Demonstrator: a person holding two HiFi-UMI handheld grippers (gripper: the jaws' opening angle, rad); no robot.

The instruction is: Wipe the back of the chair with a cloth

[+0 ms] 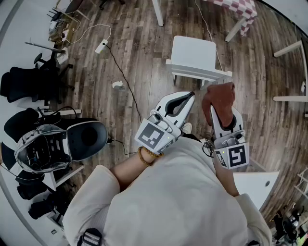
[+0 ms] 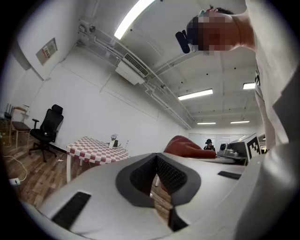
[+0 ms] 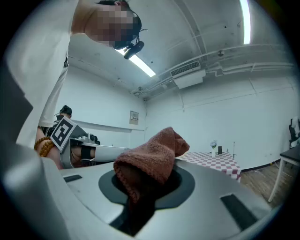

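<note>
In the head view a white chair (image 1: 195, 57) stands on the wooden floor just ahead of both grippers. Its back rail (image 1: 198, 73) is the edge nearest me. My right gripper (image 1: 215, 106) is shut on a red-brown cloth (image 1: 219, 97), which bunches up above the jaws a little short of the rail. The right gripper view shows the same cloth (image 3: 151, 158) pinched in that gripper (image 3: 144, 190). My left gripper (image 1: 190, 96) hovers beside it, shut with nothing held (image 2: 157, 182). Neither gripper view shows the chair.
A red-checked table (image 1: 239, 6) stands beyond the chair. A power strip (image 1: 101, 45) and its cable lie on the floor at left. Black office chairs (image 1: 30, 82) and a round black seat (image 1: 86, 137) crowd the left. White tables (image 1: 291, 48) stand at right.
</note>
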